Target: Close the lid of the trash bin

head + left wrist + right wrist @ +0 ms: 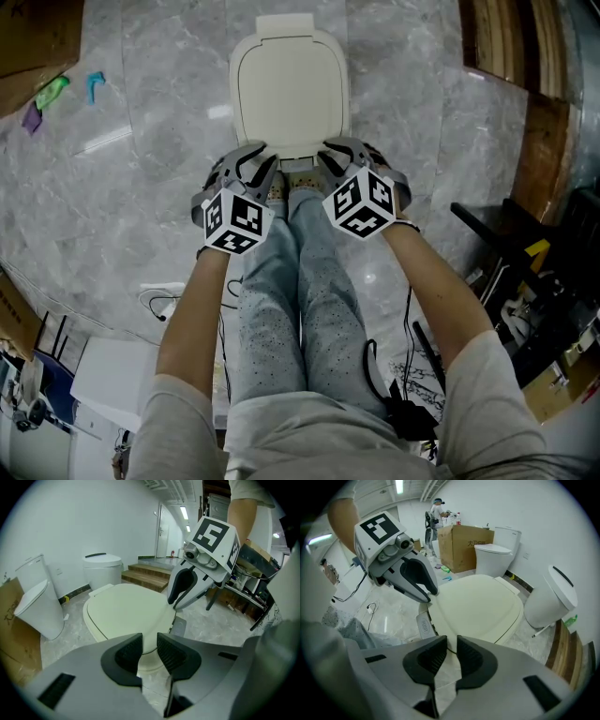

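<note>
Two claws hung side by side above the near edge of the trash bin [246,56], left claw [255,155] on the left and right claw [330,150] on the right. Each was slightly spread, with a narrow gap between the pads and nothing pinched. The cream lid [291,89] lay flat and shut. The bin stood on the marble floor [159,112], just beyond the person's legs [281,309].
</note>
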Action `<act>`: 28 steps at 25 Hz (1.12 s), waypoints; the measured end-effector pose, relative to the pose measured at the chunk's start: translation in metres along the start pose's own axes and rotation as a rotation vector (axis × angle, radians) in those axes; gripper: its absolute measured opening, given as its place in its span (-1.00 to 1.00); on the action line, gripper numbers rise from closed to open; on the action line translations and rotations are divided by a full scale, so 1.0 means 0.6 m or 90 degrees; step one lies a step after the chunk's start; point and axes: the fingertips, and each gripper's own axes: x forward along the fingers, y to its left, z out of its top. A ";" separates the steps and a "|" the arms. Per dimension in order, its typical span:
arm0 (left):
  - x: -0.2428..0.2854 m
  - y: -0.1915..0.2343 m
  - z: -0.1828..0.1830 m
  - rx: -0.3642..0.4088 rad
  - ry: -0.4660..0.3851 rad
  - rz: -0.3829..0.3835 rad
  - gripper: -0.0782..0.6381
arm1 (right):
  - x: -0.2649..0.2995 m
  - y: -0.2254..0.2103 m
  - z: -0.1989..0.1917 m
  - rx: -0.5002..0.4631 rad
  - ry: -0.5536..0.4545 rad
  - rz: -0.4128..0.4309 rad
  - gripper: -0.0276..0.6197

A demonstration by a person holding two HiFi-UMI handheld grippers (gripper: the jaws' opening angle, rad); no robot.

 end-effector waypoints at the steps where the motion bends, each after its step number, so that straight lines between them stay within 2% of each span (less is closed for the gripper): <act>1: 0.002 0.000 -0.002 -0.006 0.004 0.000 -0.48 | 0.002 -0.001 -0.001 0.015 0.005 -0.001 -0.70; 6: 0.009 0.004 -0.006 -0.031 0.017 0.005 -0.51 | 0.008 -0.005 -0.003 0.062 0.040 -0.015 -0.75; 15: 0.006 0.012 -0.005 -0.094 0.044 0.020 -0.64 | 0.005 -0.007 -0.003 0.128 0.059 -0.028 -0.75; 22: -0.011 0.002 -0.002 -0.123 0.065 0.010 -0.73 | -0.019 -0.007 -0.001 0.204 0.035 -0.045 -0.80; 28: -0.043 -0.003 0.028 -0.145 0.049 0.017 -0.73 | -0.064 -0.018 0.022 0.238 0.002 -0.068 -0.82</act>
